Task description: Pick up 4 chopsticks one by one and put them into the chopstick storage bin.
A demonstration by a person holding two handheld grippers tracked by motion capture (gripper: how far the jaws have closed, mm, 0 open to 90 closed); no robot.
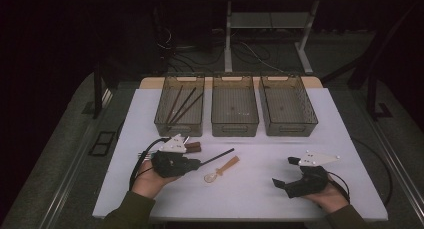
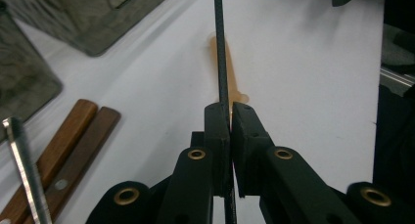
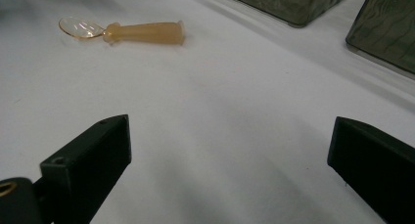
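My left gripper (image 1: 198,163) (image 2: 230,109) is shut on a thin black chopstick (image 1: 218,156) (image 2: 220,48), which juts forward from its jaws above the white table (image 1: 260,189). Beneath the stick lies a small amber plastic spoon (image 1: 222,169) (image 3: 125,31) (image 2: 234,84). My right gripper (image 1: 284,171) (image 3: 227,150) rests low at the table's right front, its jaws wide open with bare table between them. Several more black chopsticks (image 1: 182,104) lie in the left bin (image 1: 159,120).
Three smoky clear bins stand in a row at the back: left, middle (image 1: 234,126) and right (image 1: 289,128). Two wooden-handled utensils (image 1: 192,147) (image 2: 68,145) lie beside the left gripper. A shiny metal piece (image 2: 24,165) crosses the left gripper view's lower left.
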